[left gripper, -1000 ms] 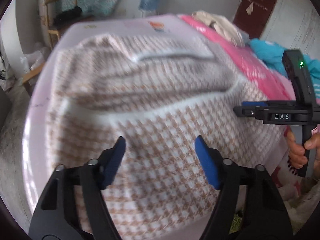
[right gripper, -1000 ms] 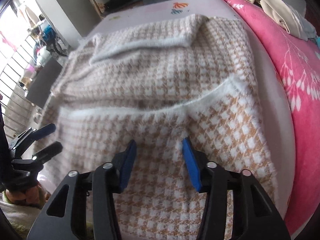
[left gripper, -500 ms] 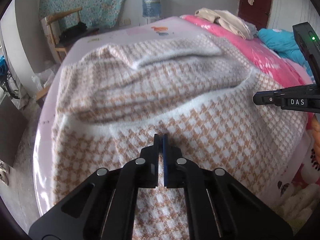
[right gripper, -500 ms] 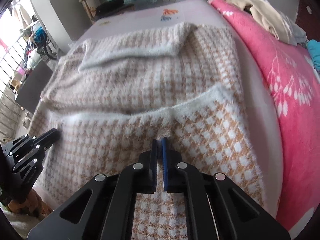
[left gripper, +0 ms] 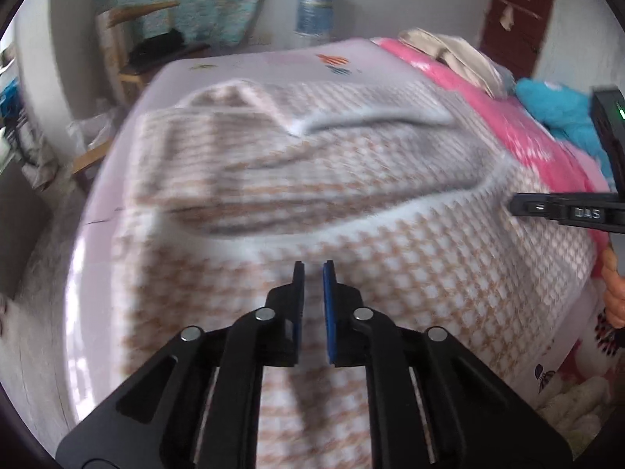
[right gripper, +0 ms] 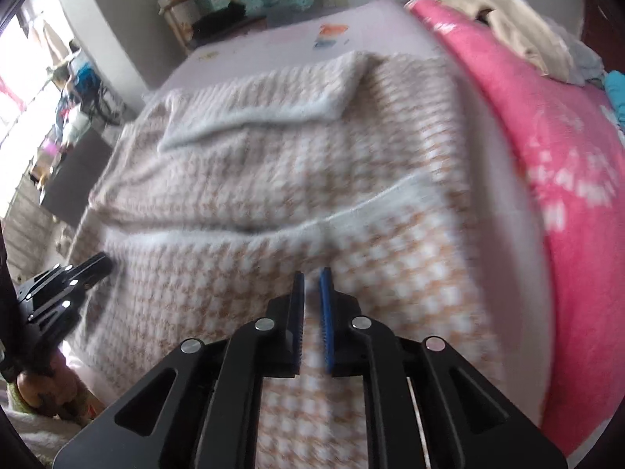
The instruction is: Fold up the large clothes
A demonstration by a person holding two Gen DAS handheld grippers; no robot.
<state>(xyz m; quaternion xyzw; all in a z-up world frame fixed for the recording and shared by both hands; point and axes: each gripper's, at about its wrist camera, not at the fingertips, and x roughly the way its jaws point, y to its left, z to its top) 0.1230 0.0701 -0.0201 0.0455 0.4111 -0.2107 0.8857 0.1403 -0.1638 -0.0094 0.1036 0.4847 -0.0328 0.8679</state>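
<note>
Presently the houndstooth garment [left gripper: 390, 265], tan and white with fuzzy white trim, lies spread on the lilac bed sheet [left gripper: 273, 64], partly folded: its far part is doubled over toward the near part, with a white-edged flap on top.

Left tongs [left gripper: 313, 273]: blue pads nearly together, a narrow slit between them, hanging over the garment's near section just short of the white trim band. Nothing visible between the pads; whether any cloth is pinched I cannot tell, as the frame is blurred.

Right tongs [right gripper: 311, 279]: same posture, pads a thin gap apart, over the garment's near section, just short of the trim band. Contact with the fabric not resolvable.

Relative to the garment: the right tongs show in the left wrist view at its right edge, held in a hand [left gripper: 613, 285]; the left tongs show in the right wrist view at its left edge. Pink blanket [right gripper: 578, 164] runs along the garment's right side, beyond a strip of sheet. Beige clothes pile [right gripper: 515, 27] sits on the far end of the blanket. Water bottle [left gripper: 314, 8] and wooden chair [left gripper: 129, 43] stand beyond the garment's far end.
</note>
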